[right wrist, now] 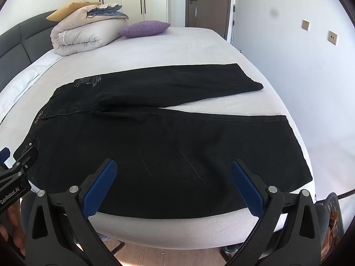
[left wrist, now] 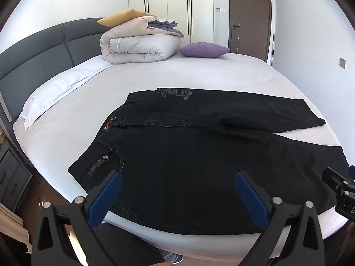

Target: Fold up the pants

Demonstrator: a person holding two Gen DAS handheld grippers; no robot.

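Both tools wide open, empty: left tool (left wrist: 177,190), right tool (right wrist: 173,177); pants (right wrist: 155,137) flat beneath, untouched.

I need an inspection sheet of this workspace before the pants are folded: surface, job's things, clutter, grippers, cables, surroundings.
Surface: bed with a white sheet, flat.
Job's things: black pants spread flat, unfolded, legs apart, waist to the left.
Clutter: rolled duvet, purple cushion, yellow pillow, white pillow, all at the far end, apart from the pants.
Grippers: left hand-held gripper open over the waist end; right hand-held gripper open over the near leg; nothing held.
Cables: nothing seen.
Surroundings: grey headboard, wardrobe, brown door.
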